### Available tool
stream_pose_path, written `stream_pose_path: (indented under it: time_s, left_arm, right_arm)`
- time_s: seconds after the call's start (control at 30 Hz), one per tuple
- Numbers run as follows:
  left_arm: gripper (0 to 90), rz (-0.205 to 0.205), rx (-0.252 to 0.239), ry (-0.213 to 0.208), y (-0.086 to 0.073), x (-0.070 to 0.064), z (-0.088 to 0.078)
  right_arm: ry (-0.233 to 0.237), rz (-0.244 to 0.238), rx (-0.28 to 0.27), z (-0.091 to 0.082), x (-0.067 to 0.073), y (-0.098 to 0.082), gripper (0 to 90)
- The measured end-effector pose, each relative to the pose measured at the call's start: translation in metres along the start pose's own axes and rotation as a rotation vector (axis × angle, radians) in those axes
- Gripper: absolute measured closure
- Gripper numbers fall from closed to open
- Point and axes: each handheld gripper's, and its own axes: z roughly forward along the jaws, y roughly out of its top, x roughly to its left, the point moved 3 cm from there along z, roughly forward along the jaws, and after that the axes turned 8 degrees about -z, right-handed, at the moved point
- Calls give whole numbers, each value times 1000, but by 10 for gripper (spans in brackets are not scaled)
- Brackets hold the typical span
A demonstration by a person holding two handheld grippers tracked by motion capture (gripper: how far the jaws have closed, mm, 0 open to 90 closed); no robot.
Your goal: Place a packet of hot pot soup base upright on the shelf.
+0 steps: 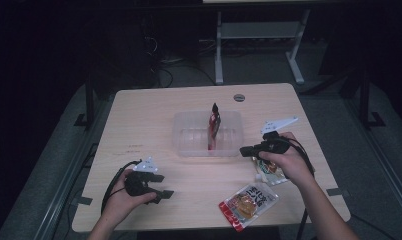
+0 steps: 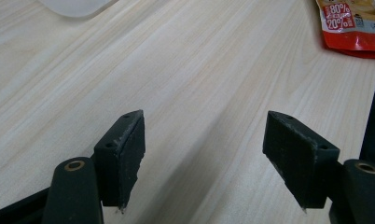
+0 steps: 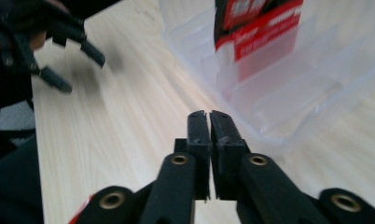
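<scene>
The high view is dim: only the table (image 1: 139, 125) catches light, and the room around it is nearly black. Glare falls on the bin (image 1: 189, 135) beyond the right gripper (image 3: 209, 116), whose view is motion-blurred and washed out. The left gripper (image 2: 204, 154) view is bright and sharp, with soft shadows under its jaws.

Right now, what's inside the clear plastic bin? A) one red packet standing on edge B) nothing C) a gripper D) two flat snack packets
A: in the high view a single red packet stands upright in the clear bin, while the two other snack packets lie flat on the table outside it, near the right gripper.
</scene>
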Motion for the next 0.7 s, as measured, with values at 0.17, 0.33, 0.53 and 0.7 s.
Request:
stream_pose_path:
  time_s: [0.17, 0.33, 0.53, 0.7]
  left_arm:
    - [297, -3, 6, 4, 0, 0, 1]
    - [297, -7, 5, 4, 0, 0, 1]
    - [297, -6, -2, 6, 0, -1, 2]
    - [297, -4, -2, 7, 0, -1, 2]
  right_arm:
    - [0, 1, 29, -7, 5, -15, 900]
    - [-4, -2, 42, -14, 11, -26, 900]
    - [11, -6, 65, -18, 22, -41, 900]
    - [18, -10, 100, -20, 32, -53, 900]
